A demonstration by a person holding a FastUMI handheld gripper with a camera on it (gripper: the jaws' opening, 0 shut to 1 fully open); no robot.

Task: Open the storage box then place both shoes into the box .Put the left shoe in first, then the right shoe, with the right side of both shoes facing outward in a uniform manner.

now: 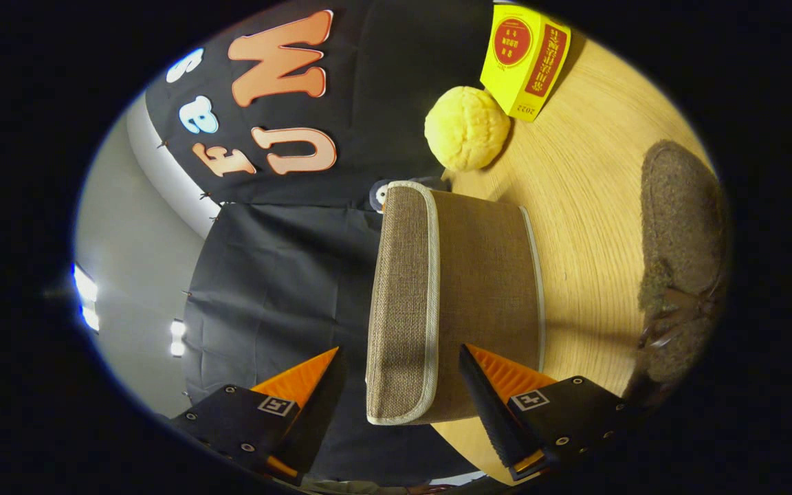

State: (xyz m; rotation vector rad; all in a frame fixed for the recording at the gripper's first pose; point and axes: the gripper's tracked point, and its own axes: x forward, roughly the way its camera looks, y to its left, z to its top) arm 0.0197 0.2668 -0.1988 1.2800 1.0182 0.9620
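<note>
We see the view rolled sideways, so the wooden desk [595, 206] fills the right half of the frame and runs up toward the upper right. At the centre stands the storage box [465, 302], a brown woven fabric box with pale trim; its lid [403, 302] is on, closed, and faces the left of the frame. At the right side of the frame a brown fuzzy shoe [681, 261] lies on the desk, well apart from the box, with a small leather bow near its lower end. In the upper middle a round yellow bun-shaped ball [467, 128] rests on the desk, touching or just beside a yellow carton [524, 58] with red printing at the top. At the bottom of the frame our gripper [399, 378] is spread wide, its two fingers on either side of the lid end of the box, not pressing on it.
</note>
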